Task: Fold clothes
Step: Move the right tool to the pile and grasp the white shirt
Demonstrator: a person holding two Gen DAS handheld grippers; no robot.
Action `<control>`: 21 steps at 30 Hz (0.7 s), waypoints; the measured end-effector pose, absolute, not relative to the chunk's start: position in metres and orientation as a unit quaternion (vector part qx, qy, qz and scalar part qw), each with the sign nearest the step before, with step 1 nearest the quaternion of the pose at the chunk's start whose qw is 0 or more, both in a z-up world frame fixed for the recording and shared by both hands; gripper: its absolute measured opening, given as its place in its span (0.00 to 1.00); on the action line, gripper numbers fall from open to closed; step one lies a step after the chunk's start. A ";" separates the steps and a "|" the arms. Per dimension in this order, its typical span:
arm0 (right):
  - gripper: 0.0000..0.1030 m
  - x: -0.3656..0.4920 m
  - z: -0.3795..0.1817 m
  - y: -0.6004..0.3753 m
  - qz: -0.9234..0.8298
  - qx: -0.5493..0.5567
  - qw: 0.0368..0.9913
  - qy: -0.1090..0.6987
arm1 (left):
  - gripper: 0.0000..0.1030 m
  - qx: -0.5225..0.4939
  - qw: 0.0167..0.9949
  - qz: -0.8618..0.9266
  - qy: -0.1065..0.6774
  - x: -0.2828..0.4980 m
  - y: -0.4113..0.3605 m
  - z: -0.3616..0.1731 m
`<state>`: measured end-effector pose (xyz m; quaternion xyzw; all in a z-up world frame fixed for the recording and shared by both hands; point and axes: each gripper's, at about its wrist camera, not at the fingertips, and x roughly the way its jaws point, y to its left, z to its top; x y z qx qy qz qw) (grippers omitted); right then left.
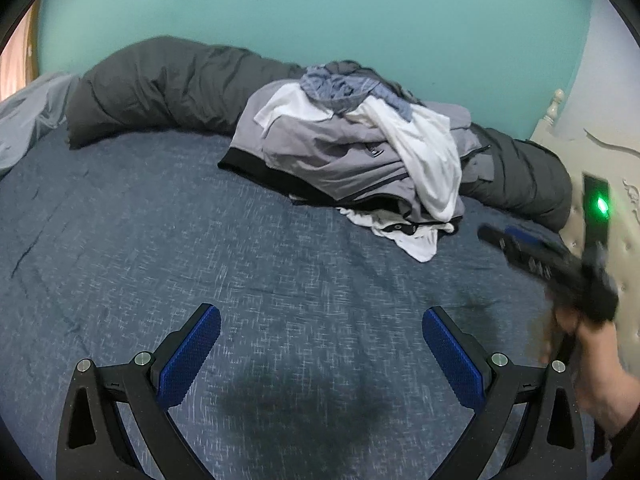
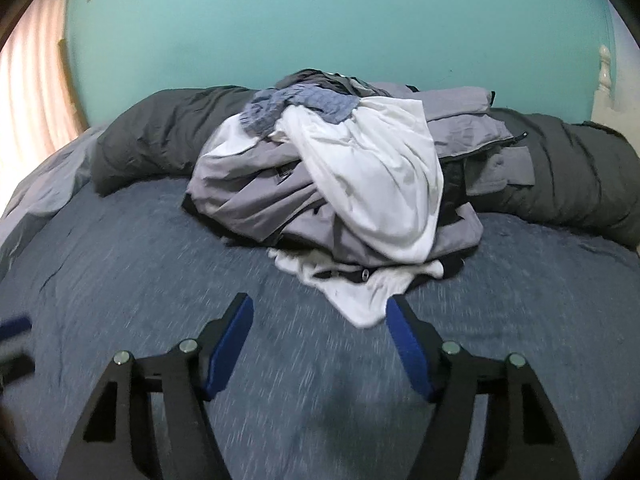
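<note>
Our 2 handheld grippers: black frames, blue pads.

On our left gripper (image 1: 321, 322) we see 2 black angular fingers, each faced with a ribbed blue pad (image 1: 191, 354) and each pinned by 2 round silver screws, with triangular cut-outs in the outer arms. Our right gripper (image 2: 320, 318) is built the same: black linkage, blue pads (image 2: 408, 350), 4 silver screw heads across the frame. From the left wrist view, the right gripper (image 1: 520, 246) shows as a blurred black body with blue trim and a black upright block carrying a green light, and our right hand (image 1: 588, 364) ends in a dark sleeve (image 1: 624, 436).
</note>
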<state>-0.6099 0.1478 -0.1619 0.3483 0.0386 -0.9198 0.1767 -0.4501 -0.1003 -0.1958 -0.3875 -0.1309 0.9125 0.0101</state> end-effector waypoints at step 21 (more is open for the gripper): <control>0.39 -0.750 -0.202 0.103 -0.926 0.350 0.110 0.088 | 1.00 -0.422 -0.005 0.893 -0.155 -0.499 -0.147 -0.253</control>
